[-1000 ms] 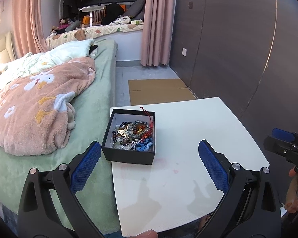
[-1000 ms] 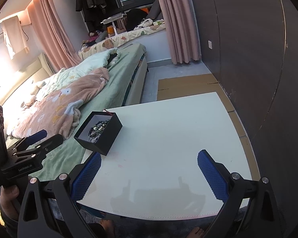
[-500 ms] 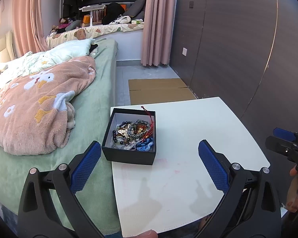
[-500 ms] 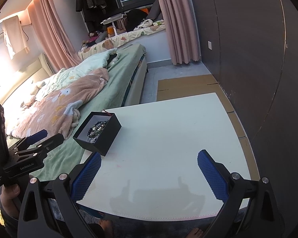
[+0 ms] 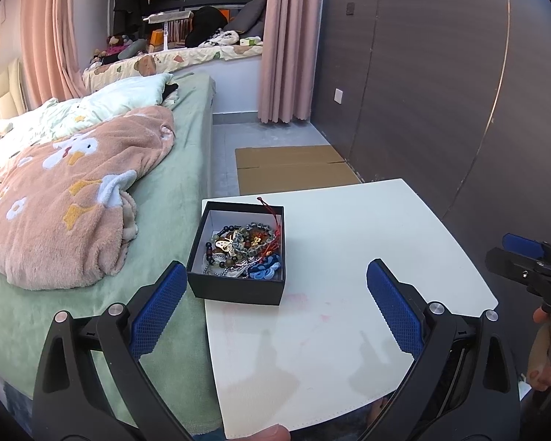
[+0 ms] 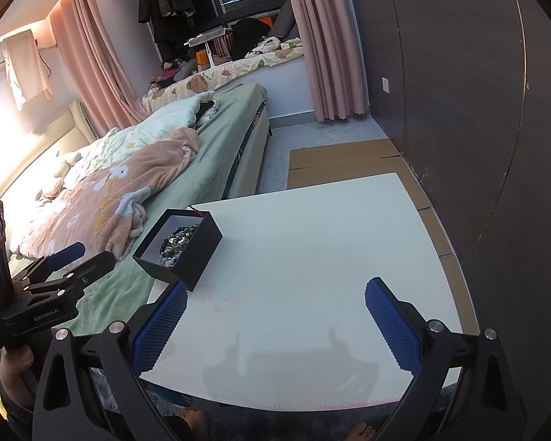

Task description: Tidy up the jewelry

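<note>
An open black box (image 5: 238, 286) sits at the left edge of a white table (image 5: 349, 294). It holds a tangle of jewelry (image 5: 244, 248): dark and grey bead bracelets, a gold butterfly piece, a red cord and a blue knot. My left gripper (image 5: 275, 308) is open and empty, hovering just in front of the box. My right gripper (image 6: 275, 323) is open and empty above the table's near edge, with the box (image 6: 198, 253) ahead to its left. The right gripper also shows in the left wrist view (image 5: 525, 261), and the left gripper shows in the right wrist view (image 6: 73, 261).
A bed with a green sheet (image 5: 165, 191) and a pink blanket (image 5: 66, 202) abuts the table's left side. A dark panelled wall (image 5: 440, 92) stands to the right. Flat cardboard (image 5: 294, 169) lies on the floor beyond the table.
My left gripper has drifted slightly, so the box sits a touch nearer. The right gripper view barely shifts. Both grippers stay open and empty.
</note>
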